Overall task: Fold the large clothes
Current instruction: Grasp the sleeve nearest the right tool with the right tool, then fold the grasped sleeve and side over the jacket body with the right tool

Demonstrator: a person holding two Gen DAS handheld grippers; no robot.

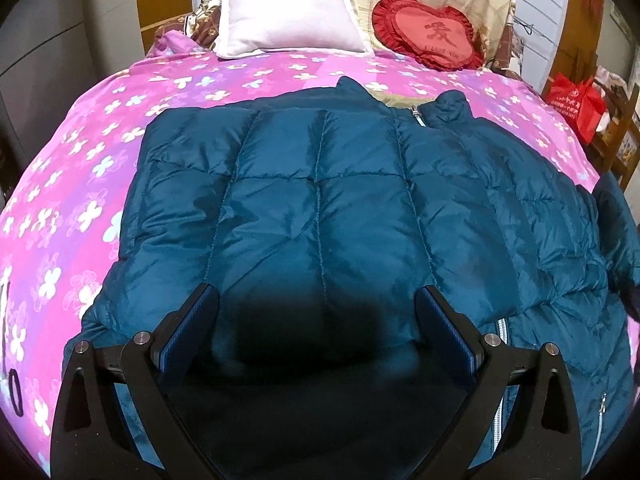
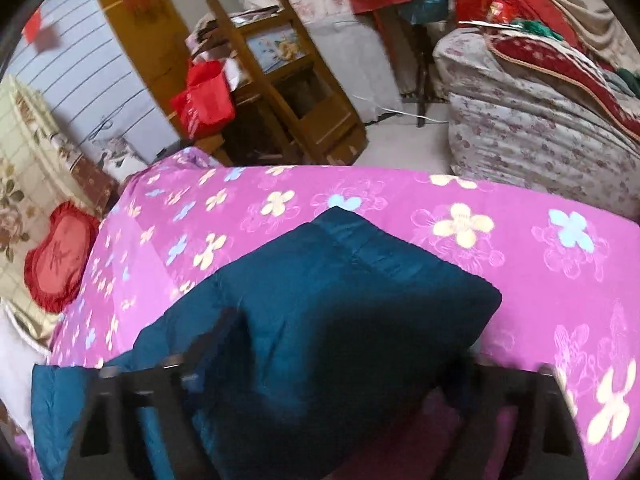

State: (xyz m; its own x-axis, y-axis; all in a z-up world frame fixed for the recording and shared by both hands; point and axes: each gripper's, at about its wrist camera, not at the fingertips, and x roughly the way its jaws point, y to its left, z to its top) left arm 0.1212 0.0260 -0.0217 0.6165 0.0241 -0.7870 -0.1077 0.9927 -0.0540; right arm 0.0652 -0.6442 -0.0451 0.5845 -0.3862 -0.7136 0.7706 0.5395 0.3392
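Right tongs (image 2: 336, 364) blurred over jacket sleeve (image 2: 340, 280); grip unclear.

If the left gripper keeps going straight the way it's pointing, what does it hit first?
Most likely the teal puffer jacket: its quilted panel fills the space ahead of the left gripper. Depth is hard to judge through the fisheye.

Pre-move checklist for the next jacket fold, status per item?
1. Jacket lies on the bed, one side already folded over the front: ok.
2. Left gripper open above the jacket, nothing between its fingers: ok.
3. Right gripper around the sleeve: sleeve lies between the fingers, but the view is blurred, so a firm grip: cannot tell.
4. Sleeve spread flat on the bed: ok.
5. Pillow and heart cushion clear of the jacket: ok.
6. Zipper closed: cannot tell.
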